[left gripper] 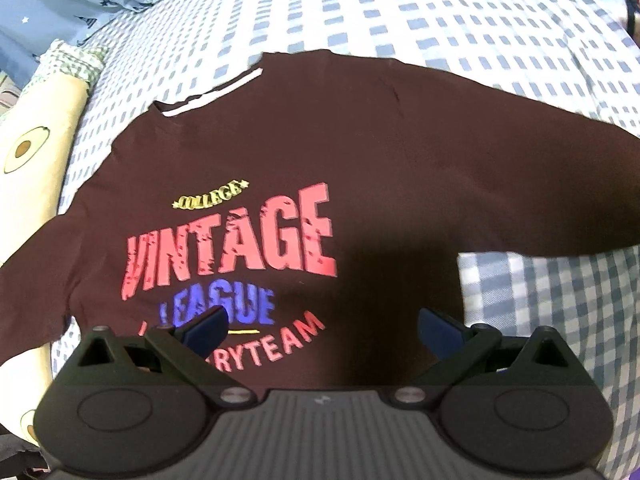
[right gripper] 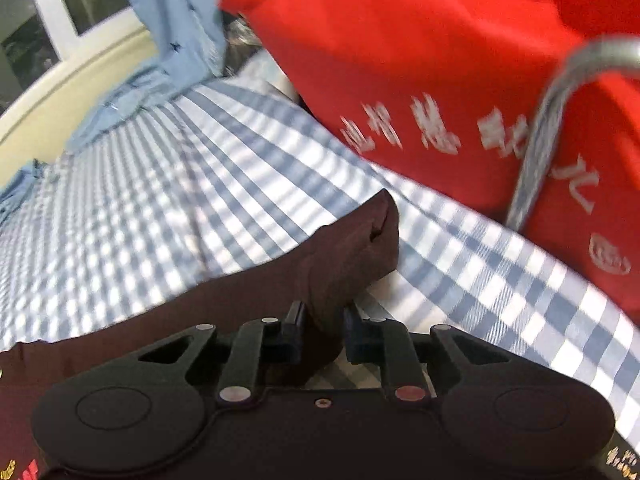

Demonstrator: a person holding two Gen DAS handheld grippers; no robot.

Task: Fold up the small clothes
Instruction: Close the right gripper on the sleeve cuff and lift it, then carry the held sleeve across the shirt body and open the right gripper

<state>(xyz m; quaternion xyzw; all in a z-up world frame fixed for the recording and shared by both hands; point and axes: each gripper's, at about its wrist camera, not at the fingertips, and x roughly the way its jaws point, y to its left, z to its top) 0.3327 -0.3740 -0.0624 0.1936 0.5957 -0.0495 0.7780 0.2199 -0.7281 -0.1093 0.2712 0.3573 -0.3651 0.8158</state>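
Observation:
A small dark brown T-shirt [left gripper: 360,140] with "VINTAGE LEAGUE" print lies face up on a blue-and-white checked bedsheet [left gripper: 440,20]. My left gripper [left gripper: 322,330] is open just above the shirt's lower print, touching nothing. In the right wrist view my right gripper [right gripper: 322,328] is shut on a bunched fold of the shirt's sleeve [right gripper: 352,252], which sticks out ahead of the fingers over the sheet [right gripper: 160,200].
A red bag [right gripper: 440,80] with white characters and a grey handle [right gripper: 540,140] lies close ahead on the right. Light blue star-print fabric [right gripper: 172,20] hangs at the back. An avocado-print pillow [left gripper: 36,152] lies along the left edge.

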